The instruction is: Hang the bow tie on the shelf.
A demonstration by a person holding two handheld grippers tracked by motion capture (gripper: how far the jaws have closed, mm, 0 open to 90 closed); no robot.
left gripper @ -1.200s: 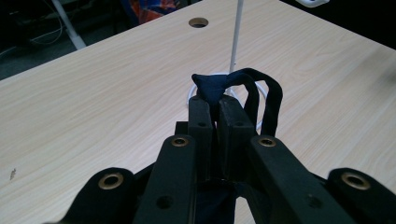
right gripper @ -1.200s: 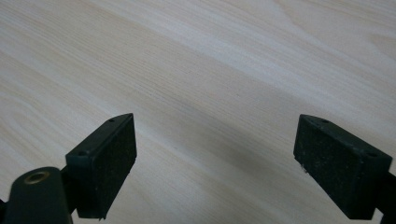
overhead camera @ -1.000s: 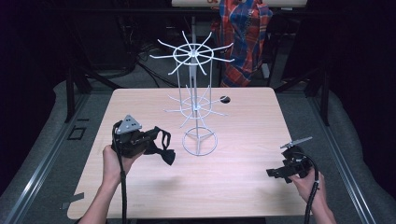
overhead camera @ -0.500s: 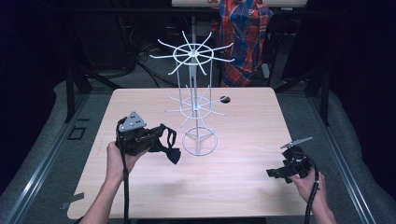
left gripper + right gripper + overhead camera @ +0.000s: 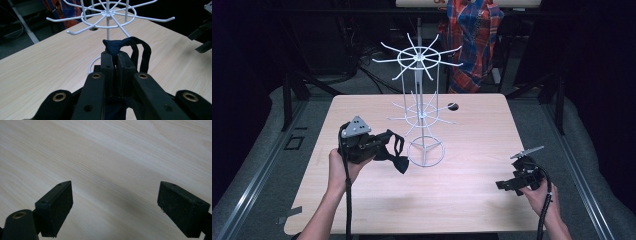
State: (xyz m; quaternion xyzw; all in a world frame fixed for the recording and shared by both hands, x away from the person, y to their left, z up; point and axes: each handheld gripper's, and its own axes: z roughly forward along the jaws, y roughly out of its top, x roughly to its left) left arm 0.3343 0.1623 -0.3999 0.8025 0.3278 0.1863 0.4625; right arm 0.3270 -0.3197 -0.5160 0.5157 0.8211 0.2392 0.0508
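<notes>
Bow tie held beside the wire rack.
Left gripper (image 5: 379, 150) jaws clench a dark bow tie (image 5: 117, 46) just beside the white wire rack (image 5: 421, 107); right gripper (image 5: 115, 205) hovers over the bench (image 5: 462, 200), jaws spread wide.

Table (image 5: 472, 200) brightly lit from above against black surroundings; soft shadows; near jaws blurred in both gripper views.
</notes>
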